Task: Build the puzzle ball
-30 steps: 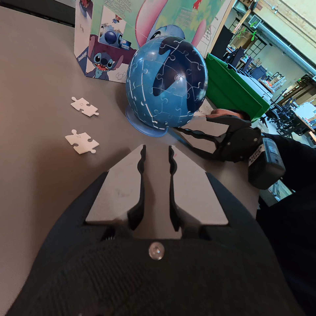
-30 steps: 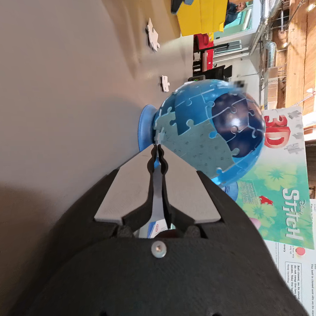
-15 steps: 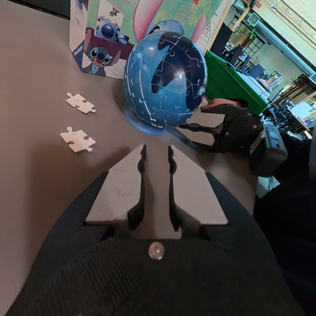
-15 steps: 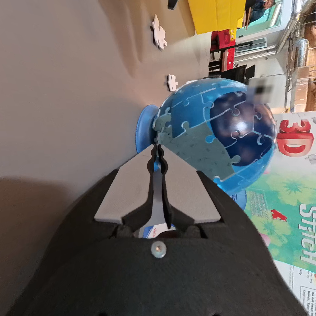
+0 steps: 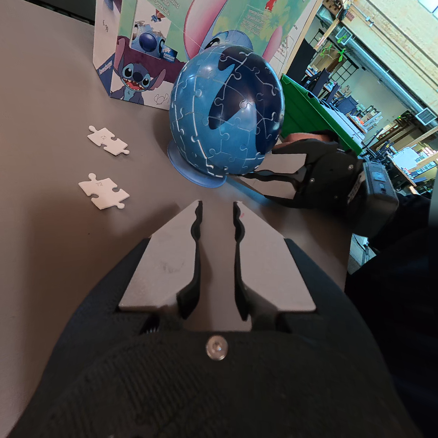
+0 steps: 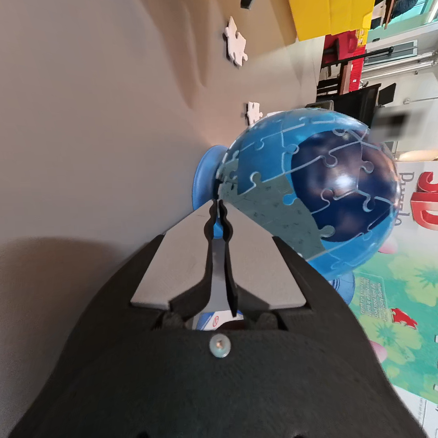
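Observation:
The blue puzzle ball [image 5: 227, 113] stands on its blue ring stand [image 5: 189, 173] on the grey table; an unfilled patch shows grey inner surfaces in the right wrist view [image 6: 272, 213]. My left gripper [image 5: 218, 203] is open and empty, just in front of the stand. My right gripper [image 6: 218, 201] is pinched almost closed on a thin puzzle piece [image 6: 219, 189], held against the edge of the gap next to the stand [image 6: 206, 170]. It also shows in the left wrist view [image 5: 260, 176], reaching under the ball's right side. Two white pieces [image 5: 107, 141] [image 5: 103, 192] lie at the left.
The puzzle box [image 5: 142, 59] stands right behind the ball and fills the right of the right wrist view [image 6: 403, 308]. A green bin [image 5: 308, 111] sits behind on the right. A yellow box [image 6: 331, 19] is at the far table end. The table edge runs close on the right. One gripper's finger ends stand about 10 cm off the other's.
My right gripper has moved in closer to the ball, bringing the piece up to the edge of the gap. My left gripper stays open and has barely shifted.

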`<state>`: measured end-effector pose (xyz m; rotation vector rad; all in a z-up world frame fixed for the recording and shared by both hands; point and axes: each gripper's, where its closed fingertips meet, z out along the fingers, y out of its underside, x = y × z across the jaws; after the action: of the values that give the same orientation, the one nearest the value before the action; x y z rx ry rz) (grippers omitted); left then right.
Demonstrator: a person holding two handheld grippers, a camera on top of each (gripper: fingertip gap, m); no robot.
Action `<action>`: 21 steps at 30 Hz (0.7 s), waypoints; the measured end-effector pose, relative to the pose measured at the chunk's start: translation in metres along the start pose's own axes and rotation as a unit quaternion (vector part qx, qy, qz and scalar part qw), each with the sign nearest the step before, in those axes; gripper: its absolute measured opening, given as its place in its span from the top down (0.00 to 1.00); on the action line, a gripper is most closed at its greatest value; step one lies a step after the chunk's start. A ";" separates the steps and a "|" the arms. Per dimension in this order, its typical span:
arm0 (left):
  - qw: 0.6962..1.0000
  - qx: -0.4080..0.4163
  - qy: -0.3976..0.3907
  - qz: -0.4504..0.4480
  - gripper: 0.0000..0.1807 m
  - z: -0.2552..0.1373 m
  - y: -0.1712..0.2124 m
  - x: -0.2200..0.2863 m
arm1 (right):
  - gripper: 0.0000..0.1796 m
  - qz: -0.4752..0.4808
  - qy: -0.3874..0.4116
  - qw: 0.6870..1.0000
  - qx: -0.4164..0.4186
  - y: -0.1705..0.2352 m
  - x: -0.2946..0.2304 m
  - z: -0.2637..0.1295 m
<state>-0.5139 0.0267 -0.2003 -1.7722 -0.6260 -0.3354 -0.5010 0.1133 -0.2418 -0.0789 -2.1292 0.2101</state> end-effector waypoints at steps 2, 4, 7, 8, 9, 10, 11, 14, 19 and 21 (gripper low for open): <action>1.000 0.002 0.000 0.000 0.87 0.000 0.000 0.000 | 1.00 0.005 -0.006 1.000 0.003 -0.001 0.001 0.000; 1.000 0.002 0.001 0.002 0.87 -0.001 0.000 0.001 | 1.00 0.008 -0.014 1.000 0.003 -0.001 0.000 -0.001; 1.000 0.002 0.003 0.001 0.87 -0.001 0.000 0.002 | 1.00 0.003 -0.017 1.000 0.002 -0.001 0.002 -0.001; 1.000 0.002 0.003 0.001 0.87 -0.001 0.000 0.002 | 1.00 0.003 -0.021 1.000 0.001 -0.001 0.001 -0.001; 1.000 0.002 0.004 0.001 0.87 -0.001 0.000 0.002 | 1.00 0.003 -0.024 1.000 0.001 -0.001 0.000 0.000; 1.000 0.002 0.005 0.001 0.87 -0.001 0.000 0.002 | 1.00 0.002 -0.026 1.000 0.001 0.000 -0.001 0.000; 1.000 0.001 0.005 0.001 0.87 -0.001 0.000 0.003 | 1.00 0.000 -0.026 1.000 0.001 0.000 -0.001 0.001; 1.000 0.000 0.006 0.001 0.87 -0.001 0.001 0.003 | 1.00 -0.002 -0.030 1.000 0.002 -0.001 0.001 0.002; 1.000 0.001 0.007 0.000 0.87 0.000 0.001 0.003 | 1.00 0.001 -0.040 0.999 0.006 -0.001 0.000 0.002; 1.000 0.000 0.007 -0.001 0.87 0.000 0.001 0.003 | 1.00 0.001 -0.044 0.999 0.006 -0.002 0.000 0.001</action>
<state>-0.5112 0.0270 -0.1992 -1.7673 -0.6175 -0.3476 -0.5016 0.1116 -0.2420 -0.0673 -2.2146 0.2311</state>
